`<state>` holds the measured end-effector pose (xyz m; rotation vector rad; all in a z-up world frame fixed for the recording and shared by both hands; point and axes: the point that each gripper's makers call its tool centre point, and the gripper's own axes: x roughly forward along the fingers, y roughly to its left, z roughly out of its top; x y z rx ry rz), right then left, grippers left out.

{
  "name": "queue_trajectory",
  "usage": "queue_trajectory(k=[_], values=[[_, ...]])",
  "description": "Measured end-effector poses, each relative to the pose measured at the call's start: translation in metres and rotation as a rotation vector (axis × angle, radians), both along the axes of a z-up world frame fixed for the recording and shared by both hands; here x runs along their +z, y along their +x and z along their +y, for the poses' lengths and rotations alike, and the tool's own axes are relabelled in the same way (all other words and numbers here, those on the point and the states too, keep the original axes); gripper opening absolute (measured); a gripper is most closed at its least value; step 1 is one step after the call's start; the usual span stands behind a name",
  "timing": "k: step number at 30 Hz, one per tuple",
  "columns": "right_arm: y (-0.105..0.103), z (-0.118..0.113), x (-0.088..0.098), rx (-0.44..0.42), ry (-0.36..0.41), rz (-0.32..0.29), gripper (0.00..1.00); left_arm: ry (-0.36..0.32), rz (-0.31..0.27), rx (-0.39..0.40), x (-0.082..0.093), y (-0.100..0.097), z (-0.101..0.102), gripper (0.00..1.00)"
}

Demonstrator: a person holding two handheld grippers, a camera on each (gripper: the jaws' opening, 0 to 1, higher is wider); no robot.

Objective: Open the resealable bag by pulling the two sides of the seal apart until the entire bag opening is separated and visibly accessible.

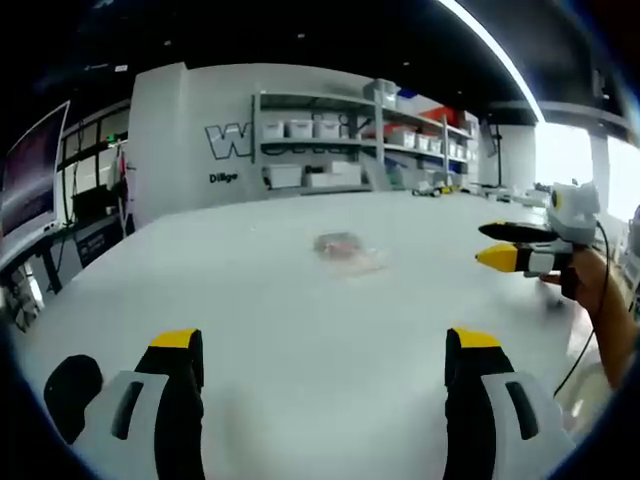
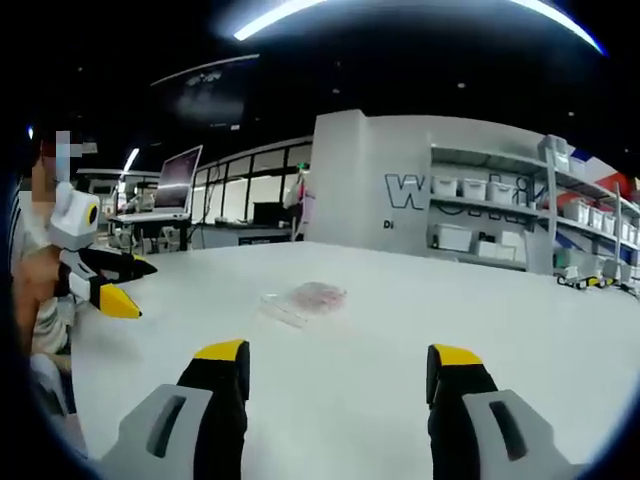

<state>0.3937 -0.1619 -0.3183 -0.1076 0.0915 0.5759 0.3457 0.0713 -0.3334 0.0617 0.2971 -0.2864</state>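
A clear resealable bag [image 1: 345, 249] with something pinkish inside lies flat on the white table [image 1: 250, 300], well beyond my left gripper [image 1: 325, 355], whose yellow-tipped jaws stand wide open and hold nothing. In the right gripper view the same bag [image 2: 305, 298] rests ahead and slightly left of my right gripper [image 2: 335, 370], also open and holding nothing. The right gripper [image 1: 505, 245] enters the left gripper view from the right, held by a hand, with its jaws apart. The left gripper [image 2: 120, 285] shows at the left of the right gripper view, jaws apart.
Shelves [image 1: 360, 150] with white bins stand against the far wall behind the table. A monitor [image 1: 30, 165] and desks are at the left. A person [image 2: 40, 270] stands at the table's left edge in the right gripper view. A cable [image 1: 590, 340] hangs near the arm.
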Motion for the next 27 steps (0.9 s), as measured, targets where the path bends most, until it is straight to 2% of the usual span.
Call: queue_trajectory(k=[10,27], values=[[-0.0053,-0.0087,0.0001,-0.012,0.004,-0.003,0.72,-0.008,0.003,-0.007,-0.0016,-0.0019,-0.0027,1.00],[-0.0042,-0.0105,-0.0005,-0.022,0.006,-0.010,0.72,-0.010,0.001,0.004,-0.0032,-0.0037,-0.0008,1.00]])
